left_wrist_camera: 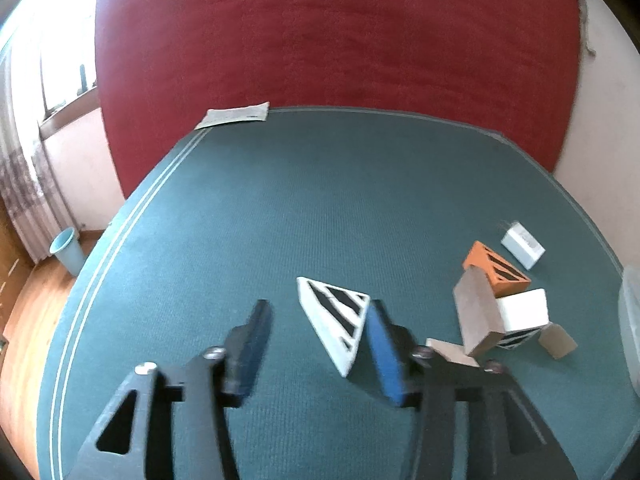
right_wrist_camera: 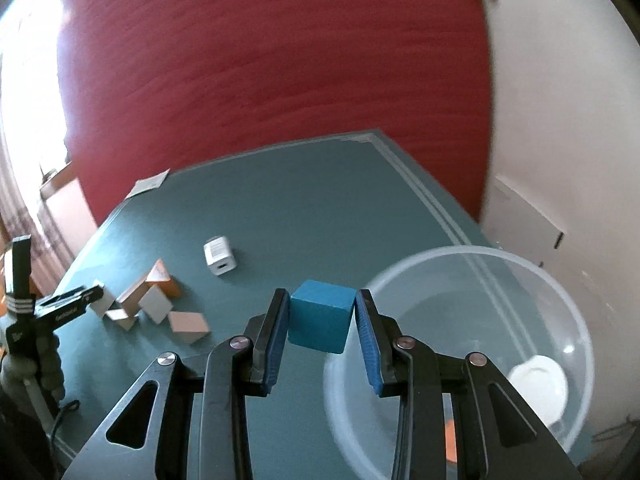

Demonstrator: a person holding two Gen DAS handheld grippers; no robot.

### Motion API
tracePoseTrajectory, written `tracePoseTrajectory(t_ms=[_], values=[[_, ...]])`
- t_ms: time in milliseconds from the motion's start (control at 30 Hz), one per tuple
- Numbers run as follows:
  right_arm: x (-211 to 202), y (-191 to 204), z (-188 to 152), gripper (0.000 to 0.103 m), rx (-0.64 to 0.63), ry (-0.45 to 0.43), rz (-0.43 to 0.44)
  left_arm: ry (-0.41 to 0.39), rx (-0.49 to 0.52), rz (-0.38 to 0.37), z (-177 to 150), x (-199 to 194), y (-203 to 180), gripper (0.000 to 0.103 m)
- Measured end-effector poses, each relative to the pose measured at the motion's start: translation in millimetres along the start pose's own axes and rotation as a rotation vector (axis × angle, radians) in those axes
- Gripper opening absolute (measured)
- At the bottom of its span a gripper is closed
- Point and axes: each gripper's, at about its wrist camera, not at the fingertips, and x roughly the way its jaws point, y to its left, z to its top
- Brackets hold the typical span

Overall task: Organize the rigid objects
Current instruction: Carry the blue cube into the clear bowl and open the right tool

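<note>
Blue cube [right_wrist_camera: 322, 322] sits clamped between the pads of my right hand-held gripper [right_wrist_camera: 322, 312], held up off the surface [right_wrist_camera: 304, 208] and just beside the rim of a clear plastic bowl [right_wrist_camera: 532, 276] that stands at the right edge. Inside the bowl I see a white rounded object [right_wrist_camera: 540, 384] low on the far side; what it is I cannot tell. My left hand-held gripper [left_wrist_camera: 318, 316] is released, its jaws standing apart with nothing pressed between them; a white triangular block [left_wrist_camera: 336, 320] with black stripes lies flat on the green surface in the gap, close against the right pad but not gripped. To its right is a loose cluster of blocks: an orange one [left_wrist_camera: 496, 270] with black stripes, a white cube [left_wrist_camera: 524, 308], and several plain wooden pieces [left_wrist_camera: 476, 312] leaning on each other. Past that cluster rests a small white charger [left_wrist_camera: 522, 244], apart from the rest. A sheet of paper [left_wrist_camera: 234, 116] lies at the far left corner of the surface, before a red backdrop [left_wrist_camera: 340, 40]. On the floor at left stands a pale blue bin [left_wrist_camera: 68, 250].
</note>
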Motion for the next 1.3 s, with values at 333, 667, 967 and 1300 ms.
tracePoseTrajectory(t_ms=[333,667,967,1300], values=[[-2.5,-34.3,3.8,0.035,0.078,-0.001,-0.073,0.032,0.003,0.018,0.8,11.6,-2.1,0.06],[0.3,-36.8,-0.8,0.035,0.079,0.017,-0.085,0.07,-0.035,0.024,6.7,17.5,-8.1,0.068],[6.8,-52.0,-3.2,0.035,0.122,0.042,-0.135,0.082,-0.024,0.026,2.6,18.1,-15.9,0.05],[6.0,-64.0,-5.2,0.036,0.151,0.049,-0.144,0.056,-0.008,0.002,2.5,14.3,-17.2,0.039]])
